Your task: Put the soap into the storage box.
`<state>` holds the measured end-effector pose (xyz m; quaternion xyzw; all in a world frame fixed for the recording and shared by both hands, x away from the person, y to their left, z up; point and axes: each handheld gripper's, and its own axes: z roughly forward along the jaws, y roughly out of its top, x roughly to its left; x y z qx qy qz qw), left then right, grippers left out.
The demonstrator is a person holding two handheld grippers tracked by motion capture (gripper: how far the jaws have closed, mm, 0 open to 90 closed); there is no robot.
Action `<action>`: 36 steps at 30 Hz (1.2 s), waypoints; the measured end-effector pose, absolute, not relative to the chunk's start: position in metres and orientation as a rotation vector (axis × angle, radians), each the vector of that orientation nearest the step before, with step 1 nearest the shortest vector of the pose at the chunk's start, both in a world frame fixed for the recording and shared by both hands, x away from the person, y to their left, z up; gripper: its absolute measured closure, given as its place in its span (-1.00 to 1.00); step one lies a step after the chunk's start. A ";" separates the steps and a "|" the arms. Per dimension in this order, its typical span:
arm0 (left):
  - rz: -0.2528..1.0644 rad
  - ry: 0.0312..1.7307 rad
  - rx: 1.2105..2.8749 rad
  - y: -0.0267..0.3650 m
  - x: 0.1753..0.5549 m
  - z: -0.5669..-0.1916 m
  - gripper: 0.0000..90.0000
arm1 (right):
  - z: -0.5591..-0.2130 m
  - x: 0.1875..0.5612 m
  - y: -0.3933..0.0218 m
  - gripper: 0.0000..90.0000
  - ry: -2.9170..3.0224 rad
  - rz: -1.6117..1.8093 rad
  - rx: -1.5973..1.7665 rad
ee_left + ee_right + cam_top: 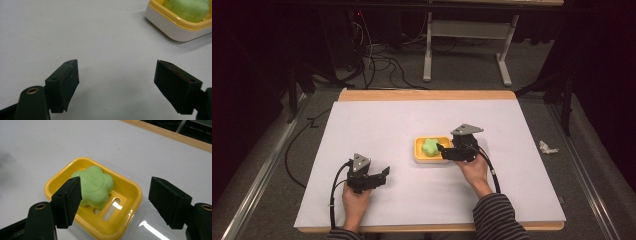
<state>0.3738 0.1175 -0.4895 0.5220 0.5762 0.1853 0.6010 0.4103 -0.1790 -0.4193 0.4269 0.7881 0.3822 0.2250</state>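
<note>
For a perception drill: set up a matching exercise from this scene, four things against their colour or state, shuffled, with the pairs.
Things
1. soap
2. soap dish
3. left gripper
4. table cover

Descriptions
A. white
B. green, flower-shaped
C. open above bare table
D. yellow, slotted floor

Pairs: 1-B, 2-D, 3-C, 4-A

Two black grippers, left gripper (pixel 386 172), right gripper (pixel 438 147), each with a grey three-cornered plate on top, black cable trailing, brass-ringed holes near blocky jaws, dark striped sleeves (pixel 499 215) on both arms
</note>
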 end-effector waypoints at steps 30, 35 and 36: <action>0.432 1.334 1.217 0.118 0.374 -0.490 -0.54 | -0.405 0.385 -0.215 -0.52 2.042 1.101 1.182; 0.433 1.333 1.211 0.117 0.374 -0.490 -0.54 | -0.405 0.379 -0.223 -0.61 2.020 1.120 1.192; 0.432 1.334 1.208 0.117 0.374 -0.490 -0.54 | -0.405 0.379 -0.223 -0.61 2.020 1.120 1.192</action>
